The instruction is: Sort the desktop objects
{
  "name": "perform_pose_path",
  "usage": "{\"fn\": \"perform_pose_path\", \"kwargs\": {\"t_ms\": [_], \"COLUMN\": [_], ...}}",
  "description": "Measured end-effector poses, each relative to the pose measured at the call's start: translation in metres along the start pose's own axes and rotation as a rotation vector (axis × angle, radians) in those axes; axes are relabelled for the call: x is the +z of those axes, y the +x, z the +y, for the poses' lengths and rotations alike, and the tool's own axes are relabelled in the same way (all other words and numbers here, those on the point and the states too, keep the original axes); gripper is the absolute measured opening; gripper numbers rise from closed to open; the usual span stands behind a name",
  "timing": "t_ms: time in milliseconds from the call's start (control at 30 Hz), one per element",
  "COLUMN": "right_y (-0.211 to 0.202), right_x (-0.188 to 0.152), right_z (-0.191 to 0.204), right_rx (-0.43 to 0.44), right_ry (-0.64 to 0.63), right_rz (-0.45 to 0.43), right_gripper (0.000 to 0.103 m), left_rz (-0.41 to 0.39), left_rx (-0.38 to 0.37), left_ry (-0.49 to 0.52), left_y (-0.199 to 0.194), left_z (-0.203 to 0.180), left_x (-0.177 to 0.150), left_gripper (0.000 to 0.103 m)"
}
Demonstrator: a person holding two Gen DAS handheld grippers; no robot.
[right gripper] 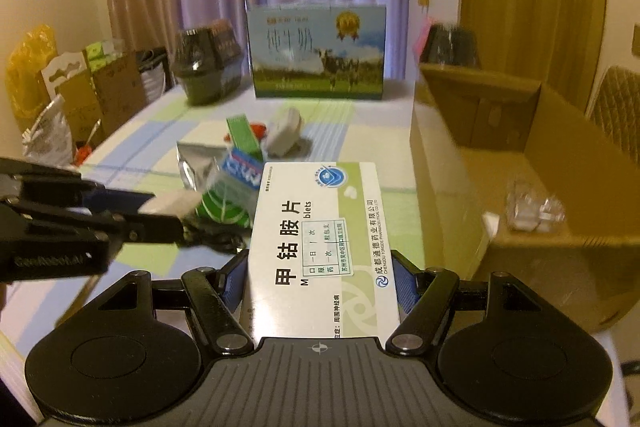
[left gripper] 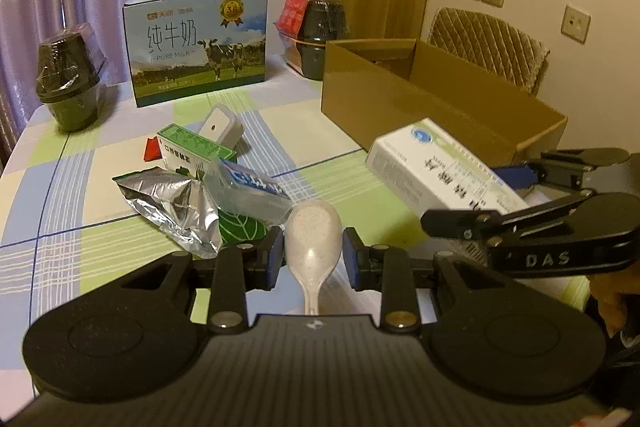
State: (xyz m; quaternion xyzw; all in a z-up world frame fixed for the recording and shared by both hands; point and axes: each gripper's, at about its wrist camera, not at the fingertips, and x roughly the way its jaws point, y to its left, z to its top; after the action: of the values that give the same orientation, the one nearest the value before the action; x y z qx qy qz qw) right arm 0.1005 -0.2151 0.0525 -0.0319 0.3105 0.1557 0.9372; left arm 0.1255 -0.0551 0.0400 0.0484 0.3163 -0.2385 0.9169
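My left gripper [left gripper: 314,255] is shut on a speckled white spoon [left gripper: 314,231], bowl pointing forward, held just above the checked tablecloth [left gripper: 80,187]. My right gripper [right gripper: 320,279] is shut on a white and green medicine box [right gripper: 320,227], lifted beside the open cardboard box [right gripper: 500,155]. In the left wrist view the right gripper [left gripper: 480,199] and its medicine box [left gripper: 436,167] are at the right, in front of the cardboard box [left gripper: 440,99]. In the right wrist view the left gripper [right gripper: 156,211] holds the spoon [right gripper: 172,205] at the left.
A pile lies mid-table: foil pouch [left gripper: 176,207], green-white carton [left gripper: 192,147], blue sachet pack [left gripper: 248,187], white square case [left gripper: 220,127], red packet [left gripper: 152,149]. A milk carton [left gripper: 196,47] and wrapped black bowls [left gripper: 70,79] stand behind. Clear plastic [right gripper: 532,207] lies in the cardboard box.
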Motion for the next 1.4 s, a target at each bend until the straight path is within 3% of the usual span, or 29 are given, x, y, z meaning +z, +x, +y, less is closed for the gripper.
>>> {"fn": "perform_pose_path", "kwargs": {"t_ms": [200,467,800,967,1400], "right_y": [-0.027,-0.052,-0.057,-0.049,-0.007], "right_x": [0.029,0.060,0.081,0.084,0.069], "right_z": [-0.017,-0.079,-0.163,-0.198,-0.230], "right_rx": [-0.028,-0.089,-0.145,-0.165,-0.142], "right_ry": [0.005,0.071,0.143,0.170,0.223], "right_rz": [-0.052,-0.068,-0.063,-0.053,0.015], "right_gripper": [0.068,0.068,0.068,0.068,0.068], "left_rz": [-0.009,-0.042,-0.046,-0.033,0.030], "left_rx": [-0.029,-0.087,-0.157,-0.166,-0.167], "left_ry": [-0.017,-0.010,-0.010,-0.056,-0.186], "left_y": [-0.010,-0.005,0.044,0.080,0.155], "left_z": [-0.017,-0.064,-0.125,-0.143,-0.145], "left_x": [0.025,0.081,0.147,0.170,0.173], "left_gripper": [0.026,0.026,0.026,0.026,0.027]}}
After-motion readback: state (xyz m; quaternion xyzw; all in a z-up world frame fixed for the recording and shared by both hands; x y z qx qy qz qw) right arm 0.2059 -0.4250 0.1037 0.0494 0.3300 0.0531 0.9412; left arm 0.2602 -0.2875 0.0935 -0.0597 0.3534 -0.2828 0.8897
